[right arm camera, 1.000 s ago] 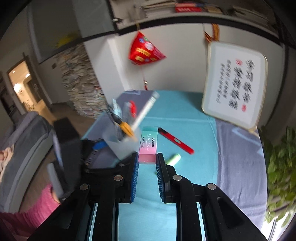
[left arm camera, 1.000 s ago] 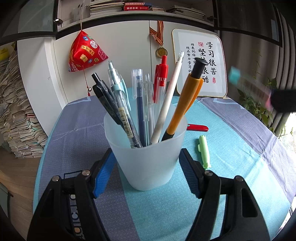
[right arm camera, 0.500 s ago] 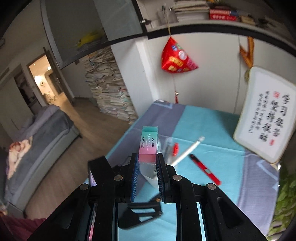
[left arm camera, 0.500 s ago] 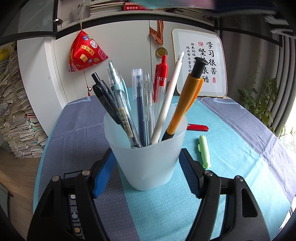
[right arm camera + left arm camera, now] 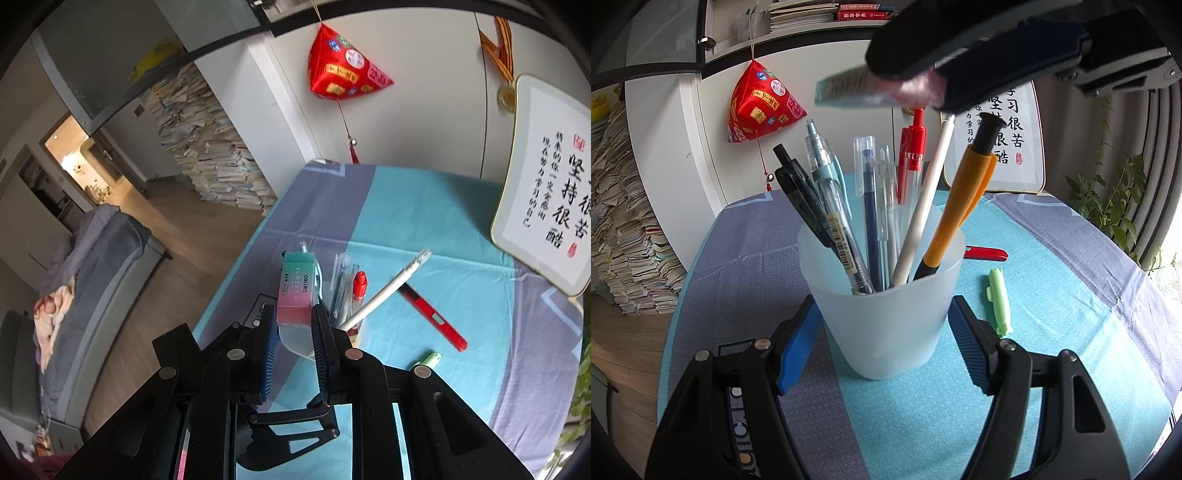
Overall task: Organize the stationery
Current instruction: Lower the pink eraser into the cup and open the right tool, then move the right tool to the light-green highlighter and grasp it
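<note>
Right tool [image 5: 294, 325]: jaws narrow, pads clamped on the lower end of a pink-and-green eraser [image 5: 297, 286] in its printed sleeve, most of the block sticking out ahead of the fingers.

A second ago this tool was off to the side, above the table [image 5: 1052, 280], with the cup to its left in its own view. Now it hangs directly over the frosted cup [image 5: 886, 314], seen from the left wrist camera as a dark blurred mass at the top with the eraser [image 5: 849, 90] poking out leftward above the pen tops.

Left tool [image 5: 884, 334]: blue pads against both sides of the cup near its base, holding it steady; no change across the second.

Cup holds a crowd of pens: black, clear, blue, a red pen [image 5: 911, 155], a white one, an orange pen [image 5: 960, 206].

On the table to the right of the cup: a green highlighter [image 5: 999, 301] and a red flat stick [image 5: 984, 253], not yet collected.

Reading: transport is about finished; eraser is lined up for a drop into the cup. The pens leave little free mouth, so it may catch on the tops.
</note>
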Demonstrator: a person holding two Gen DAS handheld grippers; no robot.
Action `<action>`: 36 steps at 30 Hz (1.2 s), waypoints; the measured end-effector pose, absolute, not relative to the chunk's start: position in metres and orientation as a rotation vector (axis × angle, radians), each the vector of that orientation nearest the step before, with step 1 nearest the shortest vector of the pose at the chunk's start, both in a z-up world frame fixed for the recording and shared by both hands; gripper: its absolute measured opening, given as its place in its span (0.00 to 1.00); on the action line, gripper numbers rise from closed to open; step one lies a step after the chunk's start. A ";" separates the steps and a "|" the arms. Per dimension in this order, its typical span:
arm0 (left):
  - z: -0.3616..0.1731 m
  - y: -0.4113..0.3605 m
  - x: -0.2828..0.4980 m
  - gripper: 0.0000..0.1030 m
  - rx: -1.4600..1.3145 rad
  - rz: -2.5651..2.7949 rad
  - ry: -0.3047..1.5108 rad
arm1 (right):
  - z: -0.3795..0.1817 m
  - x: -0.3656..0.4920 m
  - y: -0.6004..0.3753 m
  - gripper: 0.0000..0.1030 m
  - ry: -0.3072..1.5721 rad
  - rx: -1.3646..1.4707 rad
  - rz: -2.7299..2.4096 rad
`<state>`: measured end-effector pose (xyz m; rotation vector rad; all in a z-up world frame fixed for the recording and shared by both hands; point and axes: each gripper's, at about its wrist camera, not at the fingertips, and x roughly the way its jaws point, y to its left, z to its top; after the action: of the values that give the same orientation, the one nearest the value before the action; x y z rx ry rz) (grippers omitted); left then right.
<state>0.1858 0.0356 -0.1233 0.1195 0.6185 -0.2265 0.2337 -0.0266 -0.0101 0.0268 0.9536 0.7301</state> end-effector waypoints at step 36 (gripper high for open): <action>-0.124 0.036 0.187 0.68 0.120 -0.229 0.622 | -0.002 0.236 -0.062 0.19 0.927 0.084 0.621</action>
<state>0.1867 0.0358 -0.1238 0.1202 0.6223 -0.2287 0.2361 -0.0622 -0.0016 0.0845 0.9271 0.6208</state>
